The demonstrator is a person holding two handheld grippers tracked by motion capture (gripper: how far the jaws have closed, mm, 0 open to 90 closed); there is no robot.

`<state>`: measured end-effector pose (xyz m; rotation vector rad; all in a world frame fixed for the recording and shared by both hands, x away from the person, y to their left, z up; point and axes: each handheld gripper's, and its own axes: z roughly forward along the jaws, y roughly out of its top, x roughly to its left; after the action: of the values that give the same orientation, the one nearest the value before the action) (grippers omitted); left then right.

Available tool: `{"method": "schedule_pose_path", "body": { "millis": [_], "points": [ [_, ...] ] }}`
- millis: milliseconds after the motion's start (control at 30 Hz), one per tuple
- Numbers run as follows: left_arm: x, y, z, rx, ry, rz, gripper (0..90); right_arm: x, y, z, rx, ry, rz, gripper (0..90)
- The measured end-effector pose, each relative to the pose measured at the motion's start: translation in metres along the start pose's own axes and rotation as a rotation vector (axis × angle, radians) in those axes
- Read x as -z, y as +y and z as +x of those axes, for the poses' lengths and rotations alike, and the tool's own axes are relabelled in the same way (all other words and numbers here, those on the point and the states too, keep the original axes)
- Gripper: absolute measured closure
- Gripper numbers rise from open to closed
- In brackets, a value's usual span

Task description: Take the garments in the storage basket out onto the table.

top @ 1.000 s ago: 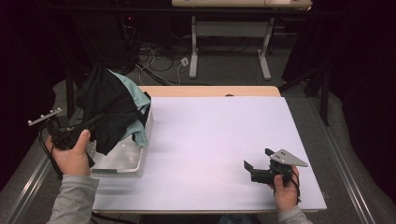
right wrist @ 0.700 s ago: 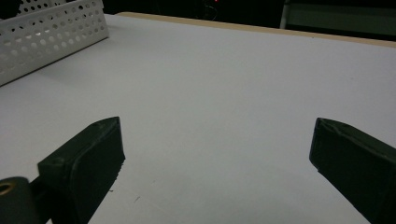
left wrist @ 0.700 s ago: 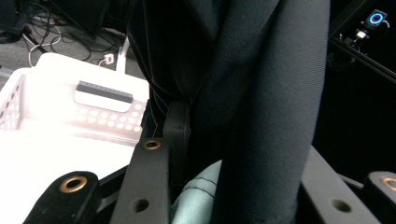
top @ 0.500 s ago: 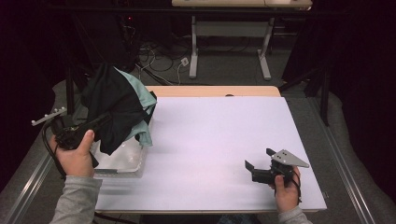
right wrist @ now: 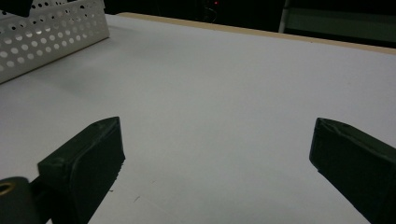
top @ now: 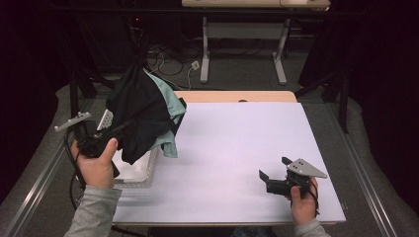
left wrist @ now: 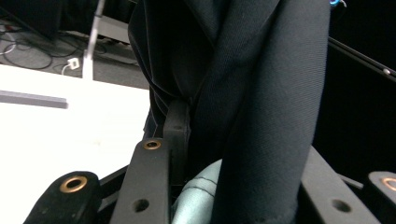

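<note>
Your left claw (top: 129, 126) pinching dark garment (top: 141, 111), held above white perforated basket (top: 133, 173) at worktop's (top: 237, 143) left edge; pale green cloth (top: 168, 101) rides along. Right claw (top: 272, 177) spread, low over bare worktop. Risk: green cloth, likely only snagged, slips off. Basket contents hidden under hanging fabric.

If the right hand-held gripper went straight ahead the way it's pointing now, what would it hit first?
Probably the white perforated basket, off to the left. Until there, the right hand-held gripper, jaws open, has only bare white table ahead; depth is hard to judge.
</note>
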<state>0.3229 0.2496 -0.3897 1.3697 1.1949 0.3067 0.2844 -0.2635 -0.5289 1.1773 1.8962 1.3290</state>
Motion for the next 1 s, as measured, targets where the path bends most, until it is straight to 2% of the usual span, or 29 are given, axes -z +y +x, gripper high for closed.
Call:
{"method": "schedule_pose_path", "body": {
  "millis": [200, 433, 467, 667, 700, 767, 900, 1000],
  "points": [
    [-0.012, -0.008, -0.011, -0.006, -0.033, 0.028, 67.8, 0.002, 0.000, -0.001, 0.002, -0.005, -0.021, 2.7],
    [-0.023, -0.014, -0.018, -0.007, -0.064, 0.039, 67.8, 0.006, 0.000, -0.004, -0.008, -0.013, -0.023, 2.7],
    [-0.023, -0.015, -0.020, 0.000, -0.066, 0.036, 67.8, 0.007, 0.000, -0.004, -0.009, -0.015, -0.021, 2.7],
    [-0.028, -0.019, -0.025, -0.028, -0.074, 0.038, 67.8, 0.006, -0.001, -0.004, -0.008, -0.023, -0.018, 2.6],
    [-0.028, -0.020, -0.027, -0.019, -0.078, 0.046, 67.8, 0.006, -0.001, -0.004, -0.005, -0.022, -0.020, 2.7],
    [-0.029, -0.022, -0.028, -0.030, -0.082, 0.051, 67.8, 0.006, -0.001, -0.004, 0.004, -0.023, -0.017, 2.7],
    [-0.032, -0.029, -0.031, -0.029, -0.086, 0.067, 67.8, 0.006, -0.001, -0.002, -0.009, -0.024, -0.019, 2.6],
    [-0.036, -0.036, -0.032, -0.024, -0.096, 0.076, 67.8, 0.007, -0.001, -0.003, 0.008, -0.031, -0.019, 2.6]
  ]
}}
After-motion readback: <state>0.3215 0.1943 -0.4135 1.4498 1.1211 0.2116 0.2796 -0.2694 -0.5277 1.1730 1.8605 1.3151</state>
